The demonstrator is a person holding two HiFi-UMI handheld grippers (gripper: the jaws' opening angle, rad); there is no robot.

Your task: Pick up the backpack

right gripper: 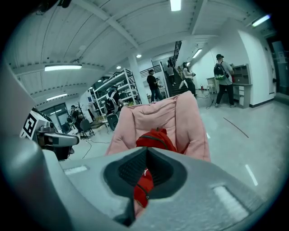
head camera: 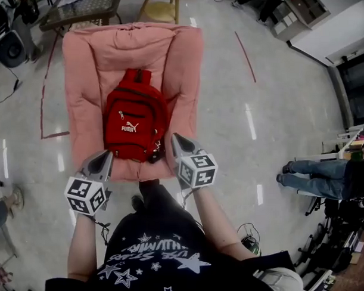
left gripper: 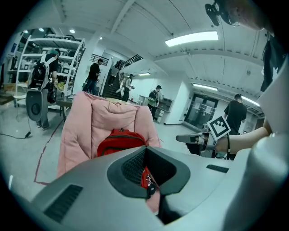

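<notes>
Red Puma backpack (head camera: 136, 119) sits face up in the middle of the pink padded chair (head camera: 83, 79), resting on the seat cushion. Its long axis runs straight away from the person. The top handle points at the chair's backrest and the bottom end, with its zip pulls, faces the grippers.

Both tools hover at the near edge of the seat, one at each lower corner of the bag, so the bag lies dead ahead and between them. The left gripper (head camera: 107, 154) has its jaws pressed together with nothing in them, and sits just off the bag's lower left corner. The right gripper (head camera: 175, 137) is likewise closed and empty. It is the nearer of the two, with its tip right beside the lower right corner. It may even be brushing a strap there, though the head view is too coarse to say.

Each gripper view shows red fabric straight past its closed tips, so both are aimed at the bag. The jaws would have to open before either can take hold, and the handle is at the far end.
</notes>
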